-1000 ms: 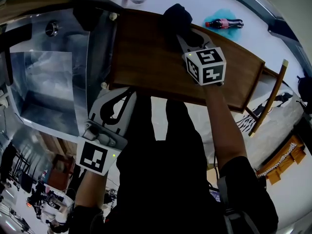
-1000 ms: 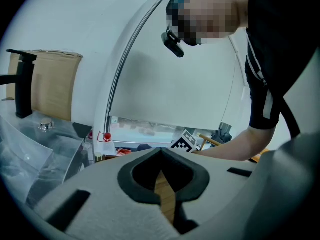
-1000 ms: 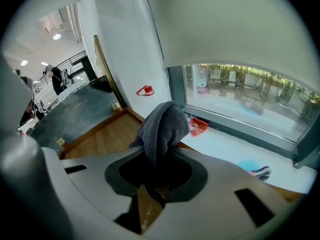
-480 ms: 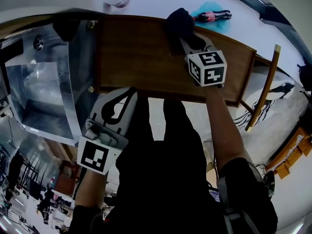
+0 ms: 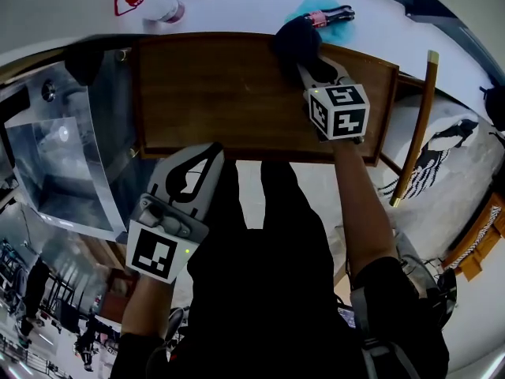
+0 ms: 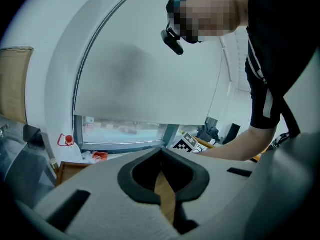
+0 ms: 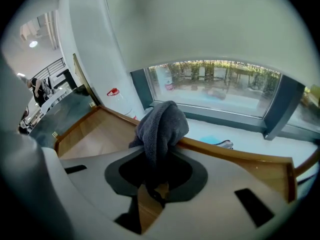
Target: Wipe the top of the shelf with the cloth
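The brown wooden shelf top spans the middle of the head view. A dark grey cloth lies bunched at its far edge, right of centre. My right gripper is shut on that cloth and reaches across the shelf. In the right gripper view the cloth hangs pinched in the right gripper above the shelf's raised rim. My left gripper hovers at the shelf's near edge. In the left gripper view the left gripper is shut on nothing.
A cola bottle lies on a turquoise patch beyond the shelf's far edge. A white bottle with a red label stands at the far left. A steel counter with a sink adjoins the shelf's left side. A wooden rail runs along the right.
My right gripper has dragged the cloth to the right along the shelf's far edge. The left gripper has stayed at the near edge.
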A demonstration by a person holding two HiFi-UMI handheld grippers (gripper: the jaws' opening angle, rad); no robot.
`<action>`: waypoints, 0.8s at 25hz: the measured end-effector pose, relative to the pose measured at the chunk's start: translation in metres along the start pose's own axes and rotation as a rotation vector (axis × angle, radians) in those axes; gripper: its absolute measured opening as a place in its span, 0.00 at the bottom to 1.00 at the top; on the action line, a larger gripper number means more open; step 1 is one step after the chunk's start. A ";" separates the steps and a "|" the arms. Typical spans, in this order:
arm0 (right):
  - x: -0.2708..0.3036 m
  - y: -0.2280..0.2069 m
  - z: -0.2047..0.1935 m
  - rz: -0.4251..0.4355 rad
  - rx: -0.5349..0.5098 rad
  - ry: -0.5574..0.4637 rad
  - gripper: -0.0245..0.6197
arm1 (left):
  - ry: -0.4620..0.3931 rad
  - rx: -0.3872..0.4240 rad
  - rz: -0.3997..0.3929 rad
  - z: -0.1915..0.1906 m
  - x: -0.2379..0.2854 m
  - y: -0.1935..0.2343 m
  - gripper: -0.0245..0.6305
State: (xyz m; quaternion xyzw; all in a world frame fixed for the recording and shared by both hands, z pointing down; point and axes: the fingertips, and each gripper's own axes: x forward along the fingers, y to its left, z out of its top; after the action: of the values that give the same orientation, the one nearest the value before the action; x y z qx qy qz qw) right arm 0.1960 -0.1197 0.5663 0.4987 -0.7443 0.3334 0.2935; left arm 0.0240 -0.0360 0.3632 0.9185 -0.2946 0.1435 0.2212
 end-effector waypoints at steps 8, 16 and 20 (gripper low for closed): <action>-0.024 -0.045 -0.016 -0.065 0.055 -0.003 0.16 | 0.012 0.022 -0.045 0.006 0.026 -0.025 0.07; -0.042 -0.079 -0.029 -0.107 0.094 -0.006 0.16 | 0.029 0.042 -0.083 0.008 0.049 -0.044 0.07; -0.050 -0.093 -0.034 -0.124 0.109 -0.005 0.16 | 0.035 0.051 -0.100 0.010 0.060 -0.053 0.07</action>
State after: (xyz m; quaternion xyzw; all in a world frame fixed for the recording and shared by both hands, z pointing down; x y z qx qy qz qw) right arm 0.3034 -0.0917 0.5678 0.5601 -0.6934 0.3534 0.2840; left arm 0.1047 -0.0311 0.3613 0.9348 -0.2408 0.1557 0.2095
